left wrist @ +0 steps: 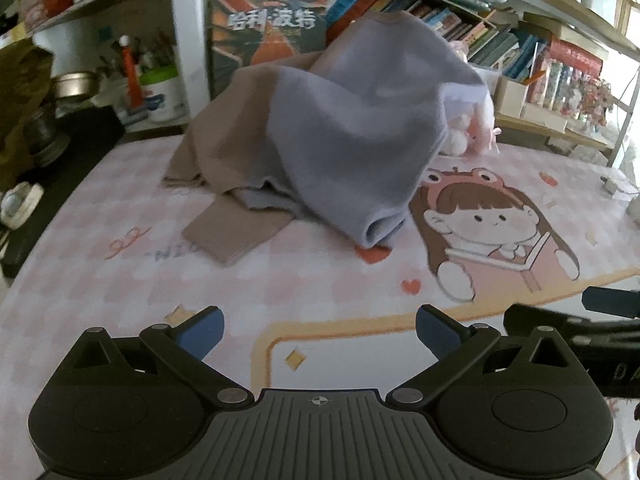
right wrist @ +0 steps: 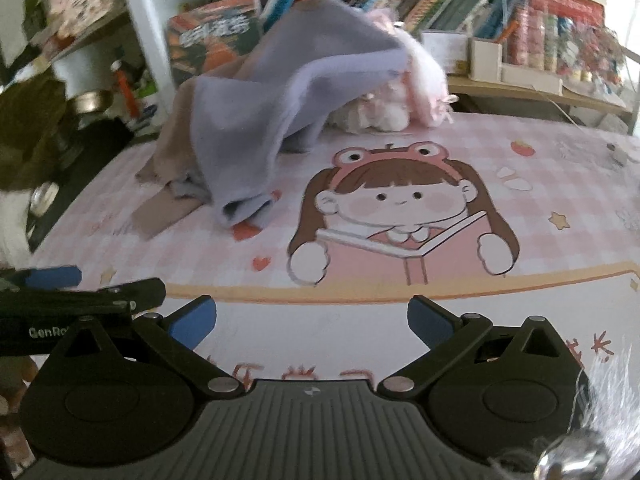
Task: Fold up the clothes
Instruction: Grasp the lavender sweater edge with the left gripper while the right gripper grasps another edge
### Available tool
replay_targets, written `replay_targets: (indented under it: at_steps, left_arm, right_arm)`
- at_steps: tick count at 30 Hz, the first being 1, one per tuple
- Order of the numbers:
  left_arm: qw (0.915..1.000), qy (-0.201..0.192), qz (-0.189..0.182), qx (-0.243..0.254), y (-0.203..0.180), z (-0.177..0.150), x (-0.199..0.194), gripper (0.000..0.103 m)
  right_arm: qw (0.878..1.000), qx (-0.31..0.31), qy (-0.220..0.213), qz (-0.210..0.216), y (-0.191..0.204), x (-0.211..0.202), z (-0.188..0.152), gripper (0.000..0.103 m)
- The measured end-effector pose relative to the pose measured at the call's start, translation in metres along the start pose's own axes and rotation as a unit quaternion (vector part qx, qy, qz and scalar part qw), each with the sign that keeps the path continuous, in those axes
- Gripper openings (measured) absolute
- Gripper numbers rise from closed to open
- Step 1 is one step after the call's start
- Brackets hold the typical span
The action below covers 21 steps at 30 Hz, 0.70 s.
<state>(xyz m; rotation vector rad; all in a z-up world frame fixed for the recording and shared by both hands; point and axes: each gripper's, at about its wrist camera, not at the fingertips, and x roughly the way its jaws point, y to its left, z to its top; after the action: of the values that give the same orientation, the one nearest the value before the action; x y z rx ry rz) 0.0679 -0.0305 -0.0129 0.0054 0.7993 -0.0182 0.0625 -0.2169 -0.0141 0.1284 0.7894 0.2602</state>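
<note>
The left hand-held gripper [left wrist: 318,334] hangs low over the near edge of the worktop [left wrist: 120,280] with its blue pads spread wide and nothing between them. The right hand-held gripper [right wrist: 312,320] is just beside it, equally wide and equally empty; each shows at the edge of the other's view, so the two are side by side and level. Both point across the worktop toward the clothes, which suggests a reach that has not yet begun.

The worktop is covered by a pink checked mat [right wrist: 520,200] printed with a cartoon girl reading a book. Between the grippers and the clothes the mat is bare, leaving room to spread a garment flat.

The clothes lie in a heap at the far left of the mat, well apart from both grippers. A lilac garment [left wrist: 352,128] is draped high over the pile, apparently propped by a pink plush toy [right wrist: 400,108] behind it, and its lower edge trails down onto the mat. Under and left of it is a tan garment [left wrist: 236,236], one flat part sticking out toward the near side.

Behind stands a shelf of books [right wrist: 460,4]. The trailing lilac edge looks the easiest first grip.
</note>
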Motion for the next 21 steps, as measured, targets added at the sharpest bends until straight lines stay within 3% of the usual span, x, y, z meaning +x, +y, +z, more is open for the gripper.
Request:
replay_targets:
  at_steps: [10,16,18,21]
  left_arm:
    - [0.9959,-0.052,0.006,0.073,-0.049,0.058,0.038,0.102]
    - [0.9869,-0.082,0.051,0.129,-0.078,0.091,0.072,0.101]
    - [0.9853,-0.077,0.066,0.137,-0.082,0.096,0.086,0.098]
    - [0.9867,-0.06,0.093,0.119,-0.077,0.099,0.106,0.085]
  right_arm:
    - [0.997,0.072,-0.033,0.002,-0.045,0.004,0.037,0.1]
    - [0.99,0.137,-0.033,0.026,-0.069,0.0,0.051,0.095]
    - [0.987,0.154,-0.031,0.041,-0.074,-0.001,0.053,0.095]
    - [0.983,0.171,-0.026,0.066,-0.079,-0.002,0.054,0.095]
